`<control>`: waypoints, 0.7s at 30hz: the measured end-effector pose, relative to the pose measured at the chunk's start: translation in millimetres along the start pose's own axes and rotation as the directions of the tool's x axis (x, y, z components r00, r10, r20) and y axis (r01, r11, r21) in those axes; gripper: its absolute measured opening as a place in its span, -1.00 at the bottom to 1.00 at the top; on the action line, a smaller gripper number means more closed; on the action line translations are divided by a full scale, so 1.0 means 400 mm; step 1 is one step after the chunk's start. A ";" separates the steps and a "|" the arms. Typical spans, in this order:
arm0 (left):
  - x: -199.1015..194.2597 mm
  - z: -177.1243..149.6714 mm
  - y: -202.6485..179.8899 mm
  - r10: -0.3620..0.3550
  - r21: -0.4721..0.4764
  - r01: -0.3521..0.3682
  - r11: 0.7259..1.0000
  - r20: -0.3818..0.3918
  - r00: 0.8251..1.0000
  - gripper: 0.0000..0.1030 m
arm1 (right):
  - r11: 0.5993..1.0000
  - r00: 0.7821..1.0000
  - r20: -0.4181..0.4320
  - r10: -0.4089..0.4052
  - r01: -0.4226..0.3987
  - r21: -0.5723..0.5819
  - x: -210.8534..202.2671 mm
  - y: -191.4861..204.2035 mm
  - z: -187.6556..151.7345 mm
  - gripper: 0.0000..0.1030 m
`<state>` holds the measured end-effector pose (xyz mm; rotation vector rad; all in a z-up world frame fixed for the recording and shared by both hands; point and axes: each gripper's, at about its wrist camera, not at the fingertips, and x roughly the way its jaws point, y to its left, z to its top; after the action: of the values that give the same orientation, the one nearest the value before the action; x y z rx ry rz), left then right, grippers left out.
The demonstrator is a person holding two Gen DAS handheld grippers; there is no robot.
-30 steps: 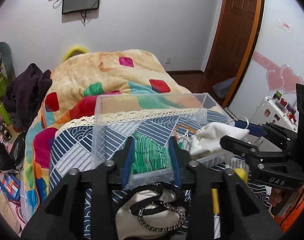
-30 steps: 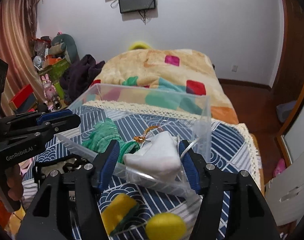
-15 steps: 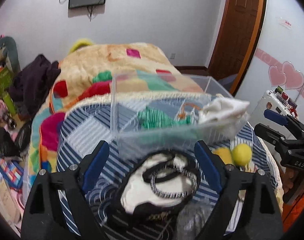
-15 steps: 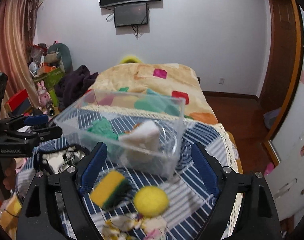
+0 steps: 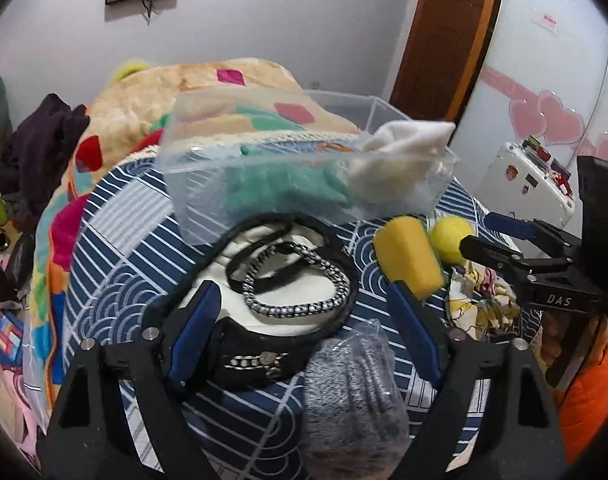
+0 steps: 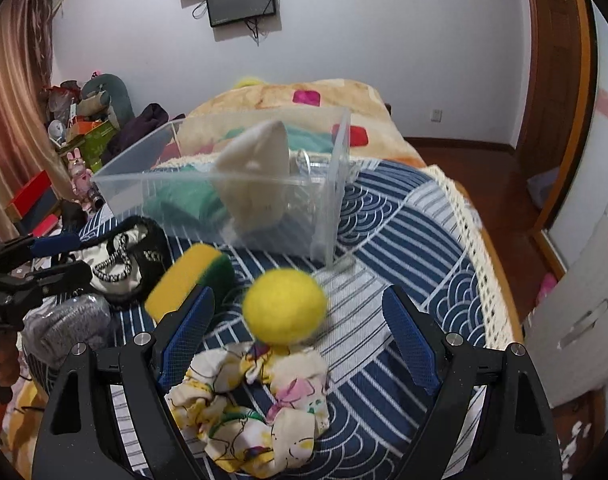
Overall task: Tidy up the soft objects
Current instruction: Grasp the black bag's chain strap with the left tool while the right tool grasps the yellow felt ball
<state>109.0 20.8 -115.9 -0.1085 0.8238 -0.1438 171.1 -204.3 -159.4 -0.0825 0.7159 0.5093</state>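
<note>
A clear plastic bin stands on the blue patterned cloth and holds a green knit piece and a white cloth. My left gripper is open above a black and cream bag with a chain; a grey fuzzy item lies by its right finger. My right gripper is open and empty over a yellow ball and a floral scrunchie. A yellow and green sponge lies beside the ball.
The cloth covers a round table with a lace edge at the right. A bed with a patchwork blanket lies behind. Clutter and a dark garment sit at the left. A white cabinet stands at the right.
Both grippers let go of the bin's near rim, opened wide and drew back toward me. The bin now stands farther away on the cloth.
</note>
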 end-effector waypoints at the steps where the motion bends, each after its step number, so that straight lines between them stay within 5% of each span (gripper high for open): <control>1: 0.008 0.000 -0.003 0.004 -0.001 -0.004 1.000 -0.010 1.000 0.45 | 1.000 1.000 -0.007 0.005 -0.005 0.001 0.002 0.002 -0.006 0.62; 12: 0.040 -0.023 0.017 -0.013 -0.033 0.011 0.999 -0.053 0.998 -0.18 | 0.999 0.998 -0.047 0.035 -0.035 -0.007 0.029 0.014 -0.021 -0.14; 21: 0.023 -0.028 0.036 -0.013 -0.060 0.011 0.998 -0.038 0.999 -0.62 | 0.999 0.999 -0.018 0.036 -0.037 -0.013 0.016 0.019 -0.023 -0.22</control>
<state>108.4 32.8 -132.3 -0.1675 0.8663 -0.1329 166.0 -197.0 -169.6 -0.0867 0.7328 0.5490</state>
